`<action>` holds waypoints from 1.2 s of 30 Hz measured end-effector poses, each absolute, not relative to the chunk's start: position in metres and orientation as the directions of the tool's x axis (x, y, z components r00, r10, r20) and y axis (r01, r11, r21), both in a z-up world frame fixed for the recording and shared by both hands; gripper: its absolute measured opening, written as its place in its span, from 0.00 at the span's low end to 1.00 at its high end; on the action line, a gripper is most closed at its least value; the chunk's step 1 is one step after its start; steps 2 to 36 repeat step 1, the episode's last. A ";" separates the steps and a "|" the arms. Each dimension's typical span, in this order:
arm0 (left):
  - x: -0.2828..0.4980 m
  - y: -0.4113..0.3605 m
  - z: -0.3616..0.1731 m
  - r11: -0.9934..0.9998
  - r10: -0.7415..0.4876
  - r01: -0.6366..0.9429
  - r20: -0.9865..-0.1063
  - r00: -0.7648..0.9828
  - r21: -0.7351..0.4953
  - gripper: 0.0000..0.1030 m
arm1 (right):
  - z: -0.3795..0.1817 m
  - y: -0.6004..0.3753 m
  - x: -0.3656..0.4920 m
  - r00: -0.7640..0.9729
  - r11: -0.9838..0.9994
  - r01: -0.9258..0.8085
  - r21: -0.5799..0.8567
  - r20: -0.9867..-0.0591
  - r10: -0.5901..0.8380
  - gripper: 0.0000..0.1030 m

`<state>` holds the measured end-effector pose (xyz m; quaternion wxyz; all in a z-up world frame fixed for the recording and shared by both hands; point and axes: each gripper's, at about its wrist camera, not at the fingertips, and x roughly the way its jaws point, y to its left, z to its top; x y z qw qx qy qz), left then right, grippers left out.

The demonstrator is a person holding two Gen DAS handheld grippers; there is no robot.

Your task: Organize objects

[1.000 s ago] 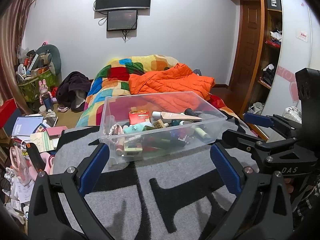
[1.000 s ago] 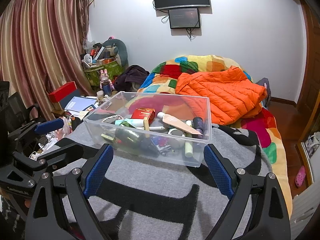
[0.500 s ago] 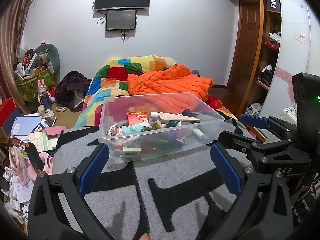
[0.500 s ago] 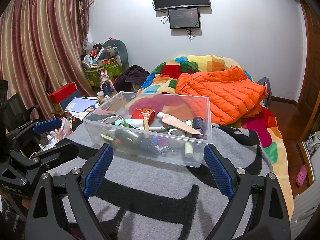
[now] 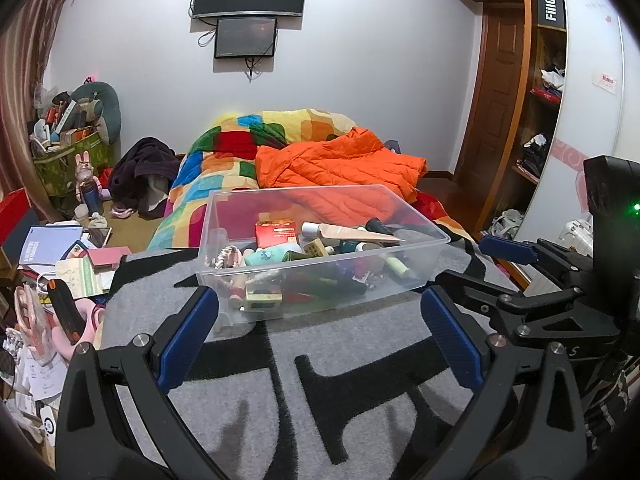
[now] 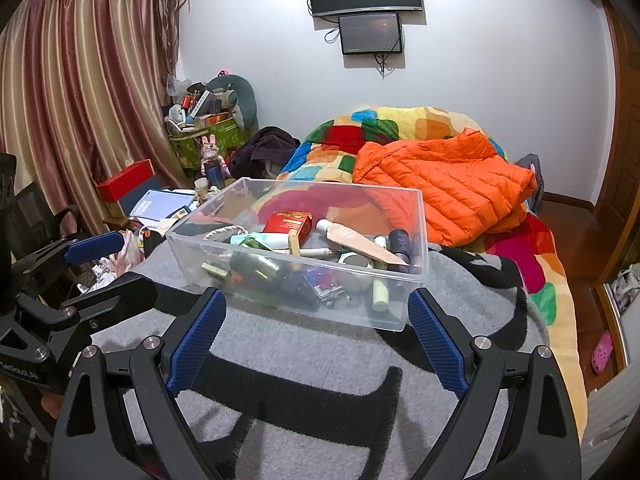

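The left gripper and the right gripper are both hovering spread wide and holding nothing, above a grey blanket. Just beyond their tips a clear plastic bin is sitting on the blanket, its jumbled contents overlapping and hard to identify beyond a red box and a beige tube.

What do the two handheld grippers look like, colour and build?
Both match: the left gripper and right gripper have matte black angular linkage frames with silver pivot bolts and blue textured finger pads. The right gripper's body shows a green LED and white lettering. No cables or sleeves visible.
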<state>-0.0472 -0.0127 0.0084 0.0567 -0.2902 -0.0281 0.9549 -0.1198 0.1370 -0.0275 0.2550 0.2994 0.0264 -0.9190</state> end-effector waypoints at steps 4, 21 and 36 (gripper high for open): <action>-0.047 -0.013 0.008 -0.992 0.124 -0.091 -0.553 -0.824 -0.086 1.00 | -0.027 0.137 -0.120 -0.691 -0.869 0.484 0.104 -0.563 -0.453 0.89; -0.047 -0.013 0.008 -0.992 0.124 -0.091 -0.553 -0.824 -0.086 1.00 | -0.027 0.137 -0.120 -0.691 -0.869 0.484 0.104 -0.563 -0.453 0.89; -0.047 -0.013 0.008 -0.992 0.124 -0.091 -0.553 -0.824 -0.086 1.00 | -0.027 0.137 -0.120 -0.691 -0.869 0.484 0.104 -0.563 -0.453 0.89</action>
